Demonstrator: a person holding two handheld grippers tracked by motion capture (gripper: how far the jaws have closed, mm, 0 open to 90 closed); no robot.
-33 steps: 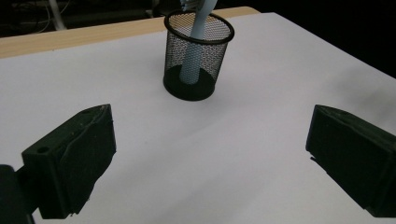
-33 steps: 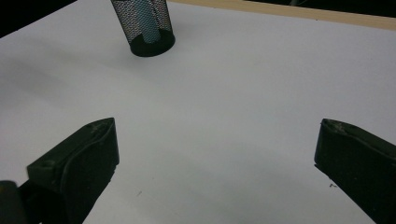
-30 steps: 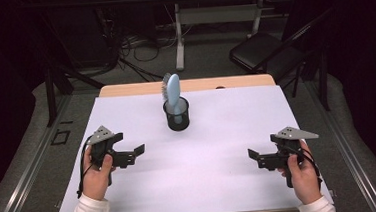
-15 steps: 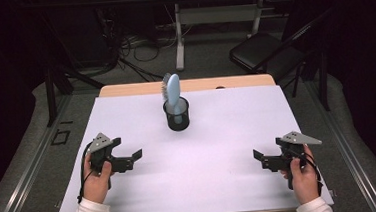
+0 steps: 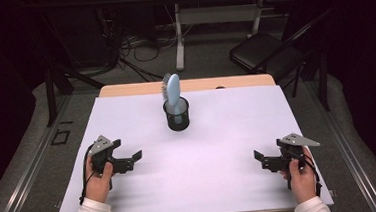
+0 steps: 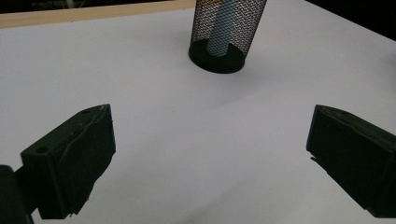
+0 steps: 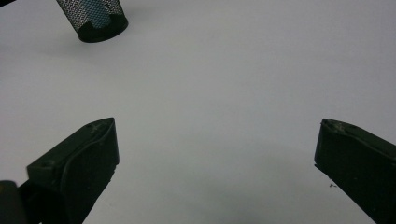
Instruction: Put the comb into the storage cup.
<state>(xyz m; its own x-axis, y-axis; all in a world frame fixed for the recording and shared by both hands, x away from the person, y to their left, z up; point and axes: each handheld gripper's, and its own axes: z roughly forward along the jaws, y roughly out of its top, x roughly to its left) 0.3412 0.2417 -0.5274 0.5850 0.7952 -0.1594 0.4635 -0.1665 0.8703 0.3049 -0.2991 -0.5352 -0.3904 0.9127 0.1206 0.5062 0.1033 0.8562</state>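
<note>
Bare white table [image 5: 221, 174] between both tongs, sole obstacle the mesh cup [image 5: 176, 116] farther back.

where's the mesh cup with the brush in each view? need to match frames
High view: the black mesh cup stands at centre, toward the far side of the white table, the blue hairbrush upright in it.
Left gripper view: top centre, rim cut off by the frame, brush handle behind the mesh.
Right gripper view: top left corner, leaning in the picture, rim cut off.
Shared landmark: the cup's solid black base on the white surface.
</note>
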